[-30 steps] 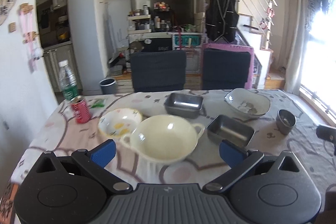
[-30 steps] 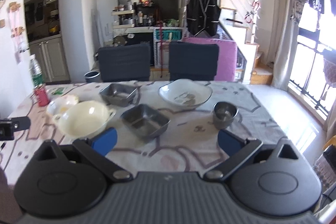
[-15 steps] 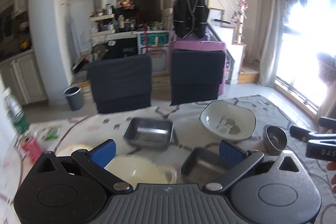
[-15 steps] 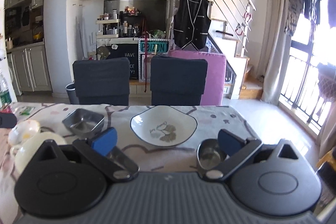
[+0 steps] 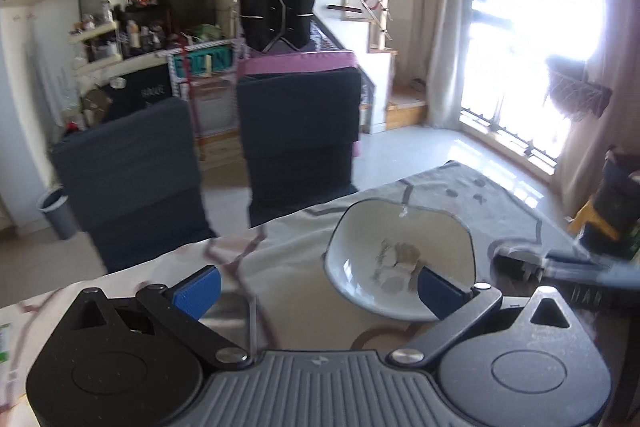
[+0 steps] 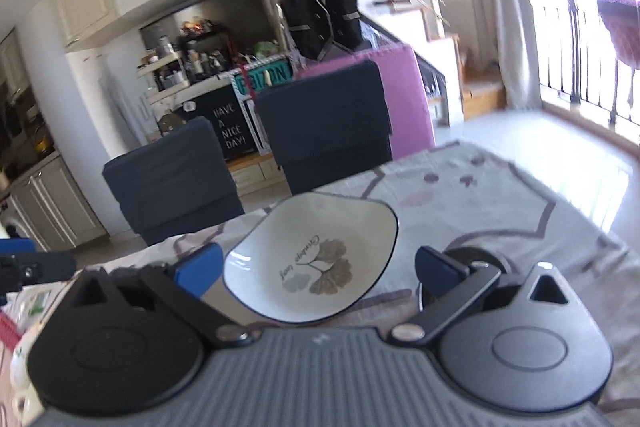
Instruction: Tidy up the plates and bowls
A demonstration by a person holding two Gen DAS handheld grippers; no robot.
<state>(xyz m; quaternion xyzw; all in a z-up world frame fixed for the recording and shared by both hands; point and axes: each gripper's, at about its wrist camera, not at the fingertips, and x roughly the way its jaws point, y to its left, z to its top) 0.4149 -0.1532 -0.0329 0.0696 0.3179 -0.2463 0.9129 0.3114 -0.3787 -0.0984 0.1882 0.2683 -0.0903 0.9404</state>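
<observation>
A white squarish plate (image 5: 400,259) with a leaf print lies on the patterned tablecloth (image 5: 288,251). In the left wrist view it sits just ahead of my open left gripper (image 5: 318,287), toward its right finger. The right wrist view shows the same plate (image 6: 312,263) lying between the spread fingers of my open right gripper (image 6: 318,269), which holds nothing. A small metal cup (image 6: 472,263) is half hidden behind the right finger. The same cup (image 5: 516,255) shows at the right in the left wrist view, beside the blurred right gripper (image 5: 592,271).
Two dark chairs (image 5: 296,131) stand along the table's far edge. A grey bin (image 5: 56,211) sits on the floor at the left. The tablecloth (image 6: 520,195) stretches right toward a bright window. Blurred items (image 6: 16,315) lie at the left edge in the right wrist view.
Both grippers have swung right and moved forward toward the white plate. The yellow bowl, metal trays and red can have slipped out of view. Both stay open.
</observation>
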